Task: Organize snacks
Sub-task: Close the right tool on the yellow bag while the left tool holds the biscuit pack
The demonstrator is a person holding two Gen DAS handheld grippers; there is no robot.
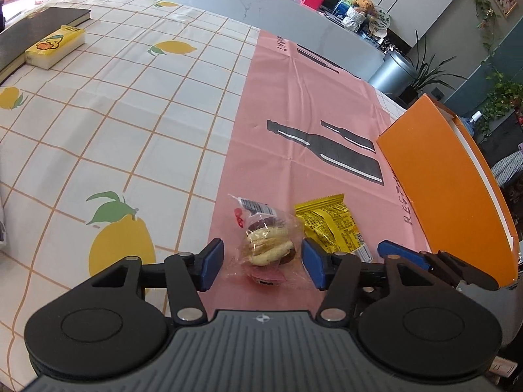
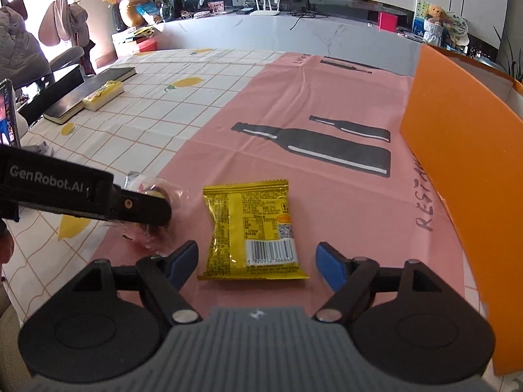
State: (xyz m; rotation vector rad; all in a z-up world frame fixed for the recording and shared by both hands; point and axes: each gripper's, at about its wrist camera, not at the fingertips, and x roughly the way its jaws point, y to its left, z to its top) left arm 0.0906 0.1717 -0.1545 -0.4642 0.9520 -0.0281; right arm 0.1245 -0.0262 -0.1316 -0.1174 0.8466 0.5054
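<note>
On the pink mat [image 1: 294, 104] near the worktop's front edge lie two snacks: one clear-wrapped cookie [image 1: 269, 246] between the spread left gripper [image 1: 263, 266], untouched, and one yellow packet [image 2: 253, 228] between the spread right gripper [image 2: 256, 263]. One orange box [image 2: 464, 176] walls the right; left lies open checked cloth [image 1: 114, 114].

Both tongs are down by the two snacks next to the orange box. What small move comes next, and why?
Probably close the right tongs on the yellow packet: it lies flat on the pink cloth between their open pads, untouched. The left tongs likewise straddle the clear-wrapped pastry. The orange box stands just right.
</note>
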